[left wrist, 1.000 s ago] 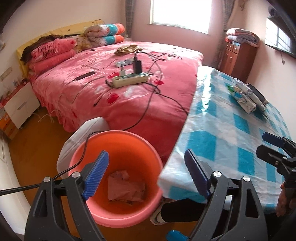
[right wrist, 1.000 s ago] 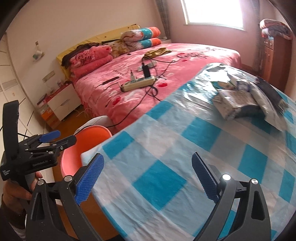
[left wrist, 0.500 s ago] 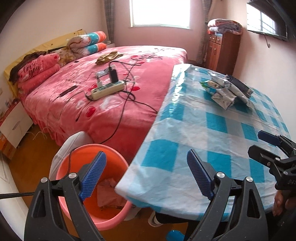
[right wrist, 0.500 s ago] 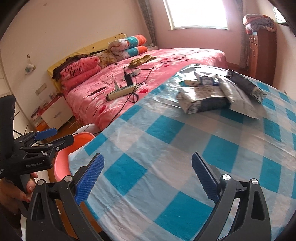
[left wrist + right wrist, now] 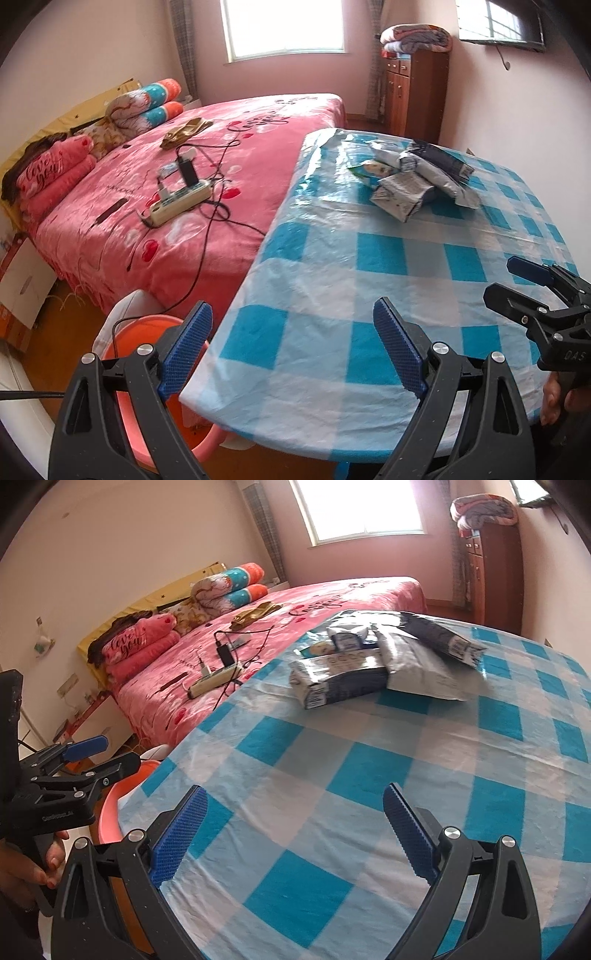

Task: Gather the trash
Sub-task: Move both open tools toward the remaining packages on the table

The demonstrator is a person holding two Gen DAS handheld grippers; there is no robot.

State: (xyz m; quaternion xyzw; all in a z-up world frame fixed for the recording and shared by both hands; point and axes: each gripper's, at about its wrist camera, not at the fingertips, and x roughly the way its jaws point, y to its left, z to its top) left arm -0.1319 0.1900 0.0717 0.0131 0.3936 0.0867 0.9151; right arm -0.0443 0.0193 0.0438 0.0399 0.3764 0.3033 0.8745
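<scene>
Blue-checked cloth covered the table under my empty, wide-open grippers. The wrappers lay piled at its far side, well ahead, long sides crosswise; my right gripper seemed nearer than my left gripper beside the orange bucket.

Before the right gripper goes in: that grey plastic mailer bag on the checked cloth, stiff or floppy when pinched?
Probably floppy: the grey mailer bag looks creased and sags over its contents. Likely light for its size, since it lies flat. Its glossy film may slip on the shiny tablecloth if pushed, and it overlaps the neighbouring printed packet, which could get dragged along.
</scene>
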